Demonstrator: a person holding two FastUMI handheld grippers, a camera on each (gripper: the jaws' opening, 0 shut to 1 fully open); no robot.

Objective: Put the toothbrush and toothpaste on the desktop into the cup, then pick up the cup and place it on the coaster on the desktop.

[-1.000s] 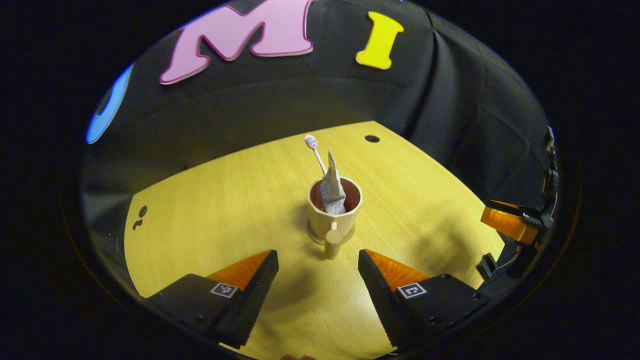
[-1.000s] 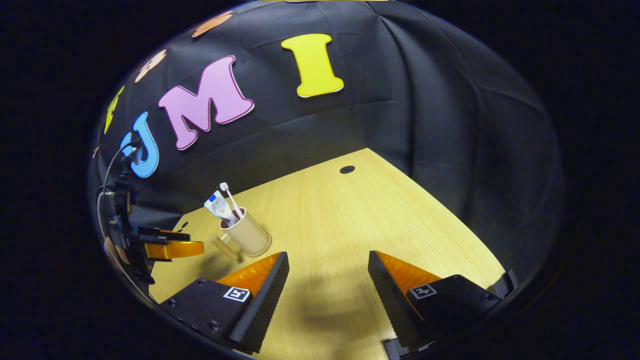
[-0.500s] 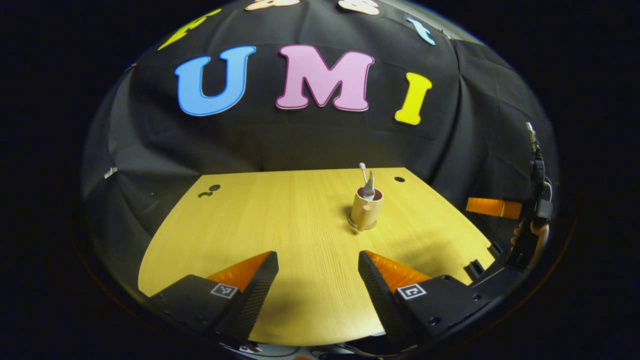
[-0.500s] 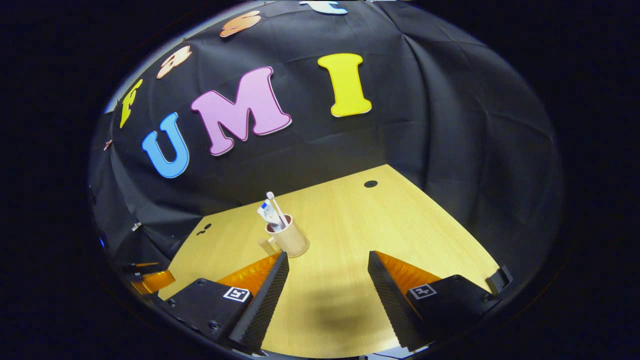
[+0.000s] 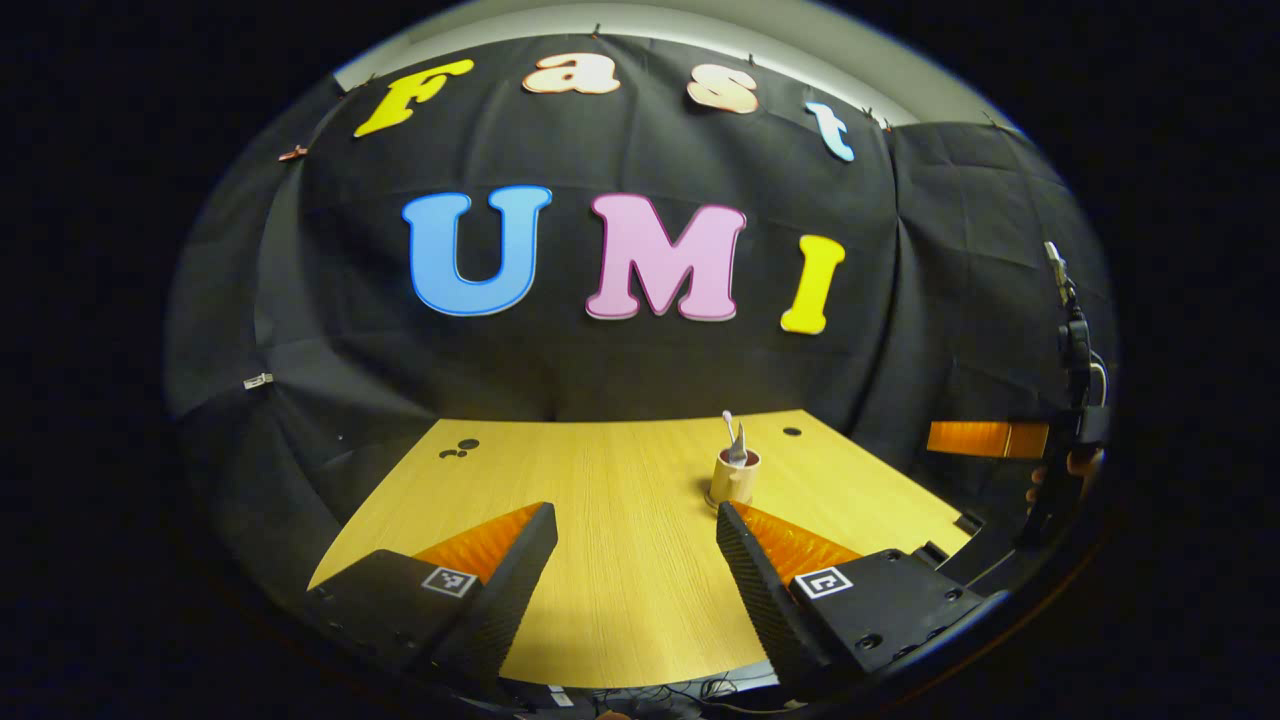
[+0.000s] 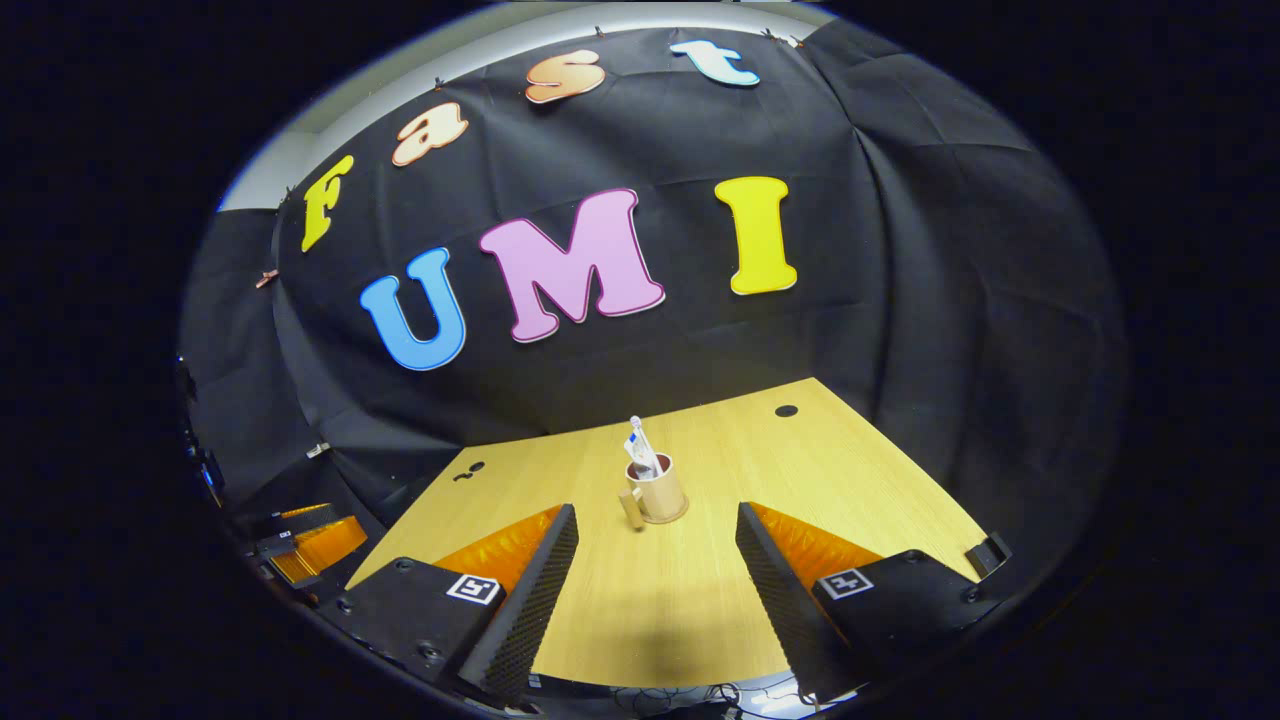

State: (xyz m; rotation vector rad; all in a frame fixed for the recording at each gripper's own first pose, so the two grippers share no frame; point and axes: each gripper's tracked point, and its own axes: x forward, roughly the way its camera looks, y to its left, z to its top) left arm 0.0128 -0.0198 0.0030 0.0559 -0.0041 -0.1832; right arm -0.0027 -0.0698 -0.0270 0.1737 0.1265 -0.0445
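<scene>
Both grippers, left [image 5: 632, 560] and right [image 6: 655, 565], have pulled back open and empty; loaded cup [image 6: 659, 490] rests on coaster [image 6: 668, 517], task apparently complete.

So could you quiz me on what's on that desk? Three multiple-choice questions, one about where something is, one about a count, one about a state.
1. Where is the toothbrush?
A. lying flat on the desk
B. standing in the cup
C. held between two fingers

2. How many things stick up out of the cup?
A. none
B. two
C. four

3. How do the left gripper's fingers stand?
A. apart, holding nothing
B. pressed on the cup's handle
C. closed on the toothpaste

Answers:
1. B: the brush head rises above the cup's rim in the right gripper view.
2. B: the toothbrush and the toothpaste tube both poke out of it.
3. A: bare desk shows through the gap between them, and the cup stands farther off.
</scene>
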